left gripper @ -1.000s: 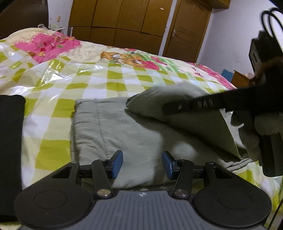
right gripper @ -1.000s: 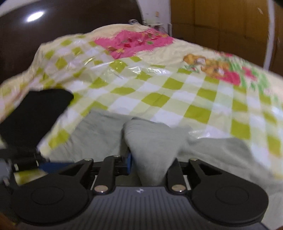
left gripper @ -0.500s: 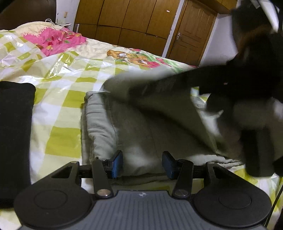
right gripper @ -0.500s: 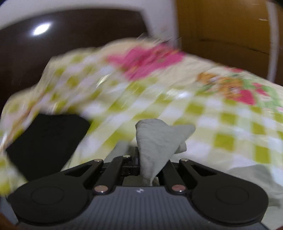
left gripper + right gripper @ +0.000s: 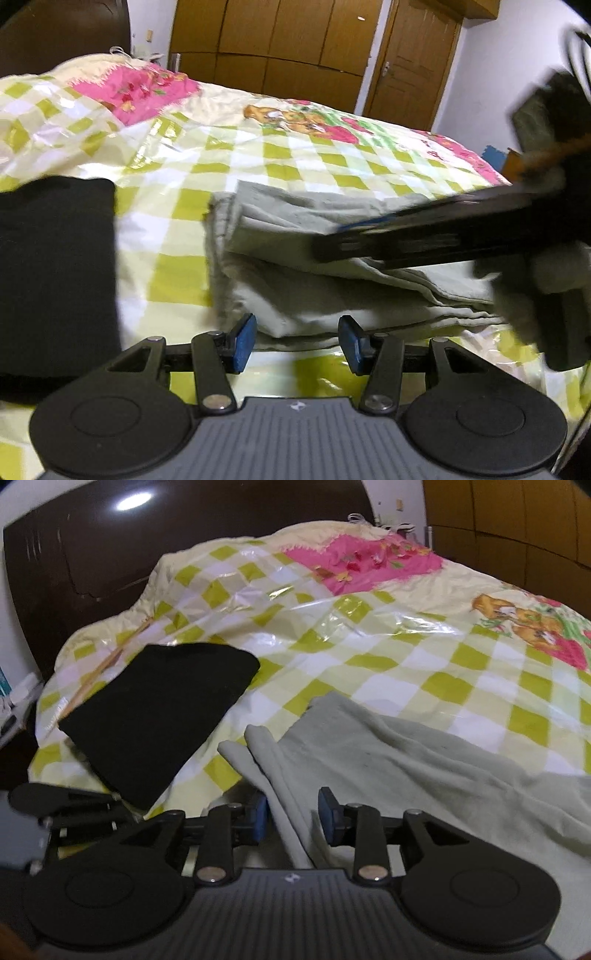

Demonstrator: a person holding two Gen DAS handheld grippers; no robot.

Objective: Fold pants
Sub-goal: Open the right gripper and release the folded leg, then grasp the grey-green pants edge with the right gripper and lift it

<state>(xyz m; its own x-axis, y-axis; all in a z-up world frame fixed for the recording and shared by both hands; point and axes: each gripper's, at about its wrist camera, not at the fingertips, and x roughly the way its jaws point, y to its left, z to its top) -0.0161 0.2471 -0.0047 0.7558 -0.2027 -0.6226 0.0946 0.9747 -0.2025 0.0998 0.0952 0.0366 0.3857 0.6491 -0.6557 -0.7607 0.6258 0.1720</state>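
The grey-green pants (image 5: 295,258) lie folded in layers on the checked bedspread (image 5: 207,155). My left gripper (image 5: 297,341) is open and empty at the near edge of the pants. My right gripper (image 5: 291,812) is open, its jaws either side of the pants' folded edge (image 5: 280,775), which lies loose between them. In the left wrist view the right gripper (image 5: 424,236) reaches in from the right, low over the top layer.
A folded black garment (image 5: 55,266) lies on the bed left of the pants; it also shows in the right wrist view (image 5: 162,716). A dark headboard (image 5: 110,539) stands behind. Wooden wardrobe doors (image 5: 280,40) and a door (image 5: 410,66) line the far wall.
My right gripper carried the held end of the pants leftward over the rest, laid it down and opened. The left gripper drew back to the near edge.
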